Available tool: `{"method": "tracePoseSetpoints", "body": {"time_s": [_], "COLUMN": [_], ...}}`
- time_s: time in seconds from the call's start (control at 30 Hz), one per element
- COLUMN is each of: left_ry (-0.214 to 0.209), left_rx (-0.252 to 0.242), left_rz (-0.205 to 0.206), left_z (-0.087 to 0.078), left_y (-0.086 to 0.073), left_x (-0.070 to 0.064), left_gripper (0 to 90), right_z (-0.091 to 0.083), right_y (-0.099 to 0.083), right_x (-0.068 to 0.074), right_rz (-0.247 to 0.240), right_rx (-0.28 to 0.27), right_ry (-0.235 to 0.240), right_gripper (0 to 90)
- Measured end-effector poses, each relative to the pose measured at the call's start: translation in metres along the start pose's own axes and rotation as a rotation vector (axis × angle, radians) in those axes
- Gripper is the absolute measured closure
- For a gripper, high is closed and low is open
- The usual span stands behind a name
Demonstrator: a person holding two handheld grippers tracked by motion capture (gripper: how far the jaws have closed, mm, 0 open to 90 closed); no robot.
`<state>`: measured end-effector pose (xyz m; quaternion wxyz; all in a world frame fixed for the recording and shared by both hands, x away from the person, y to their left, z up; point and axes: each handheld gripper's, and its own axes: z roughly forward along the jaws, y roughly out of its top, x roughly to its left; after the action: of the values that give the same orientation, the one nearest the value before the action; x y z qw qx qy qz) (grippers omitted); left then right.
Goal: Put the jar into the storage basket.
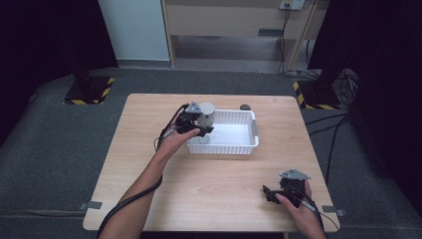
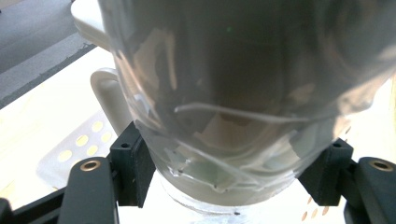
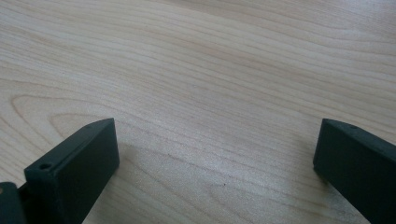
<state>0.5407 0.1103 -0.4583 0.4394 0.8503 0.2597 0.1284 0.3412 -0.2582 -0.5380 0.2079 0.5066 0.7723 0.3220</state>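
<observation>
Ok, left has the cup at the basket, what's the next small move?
Probably lower the cup into the basket, then open. The left gripper has both jaws against its sides, and it sits over the basket's left end. The right gripper rests open on the table.

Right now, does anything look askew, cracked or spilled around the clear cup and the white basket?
Nothing stands out. The left gripper holds the clear plastic cup upright over the white perforated plastic basket's left end. No spill is visible. The right gripper rests open on the wooden table.
</observation>
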Motion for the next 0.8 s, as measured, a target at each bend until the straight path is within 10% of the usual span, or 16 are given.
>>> {"method": "tracePoseSetpoints", "body": {"time_s": [0.8], "left_ry": [-0.009], "left_rx": [0.034], "left_rz": [-0.004], "left_z": [0.0004], "left_y": [-0.001], "left_x": [0.0029], "left_gripper": [29.1], "right_z": [0.0], "right_y": [0.0], "right_x": [0.0], "right_rz": [0.0], "right_rx": [0.0], "right_ry": [-0.001], "right_gripper": [0.4]}}
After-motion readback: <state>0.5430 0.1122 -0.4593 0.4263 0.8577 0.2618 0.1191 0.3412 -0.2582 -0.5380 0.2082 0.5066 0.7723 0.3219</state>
